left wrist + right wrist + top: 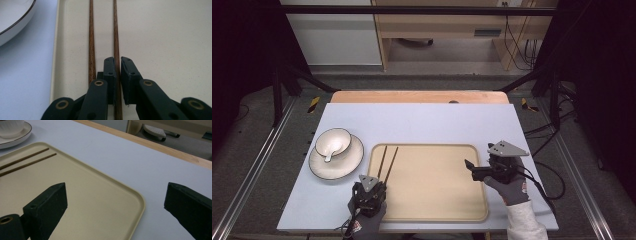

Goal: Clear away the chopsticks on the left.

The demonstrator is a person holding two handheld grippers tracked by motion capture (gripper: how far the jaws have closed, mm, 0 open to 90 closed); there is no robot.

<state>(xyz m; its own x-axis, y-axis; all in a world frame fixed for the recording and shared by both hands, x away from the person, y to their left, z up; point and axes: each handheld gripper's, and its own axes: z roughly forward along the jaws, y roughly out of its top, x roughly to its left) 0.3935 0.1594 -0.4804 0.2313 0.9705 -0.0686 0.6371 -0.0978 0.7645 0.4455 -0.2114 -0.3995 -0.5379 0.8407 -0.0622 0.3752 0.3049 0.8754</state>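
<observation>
Two thin brown wooden chopsticks [91, 42] on beige rectangular tray [437, 200], left gripper [118, 65] clamped on one chopstick, right gripper [115, 205] jaws apart over tray's right edge, one white bowl [333, 140] on one white plate [347, 162] left of tray

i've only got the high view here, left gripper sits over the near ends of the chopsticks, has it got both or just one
Observer: Just one. In the left gripper view the left gripper has its jaws nearly shut around the right-hand chopstick; the other chopstick lies just outside the jaws.
Operator: are the sticks lifted off the tray
Observer: I cannot tell; both run flat along the tray, parallel, with a narrow gap between them.
Operator: and the right gripper, anything in it
Observer: Nothing. In the right gripper view the right gripper has its jaws wide apart over the tray's far right corner.
</observation>
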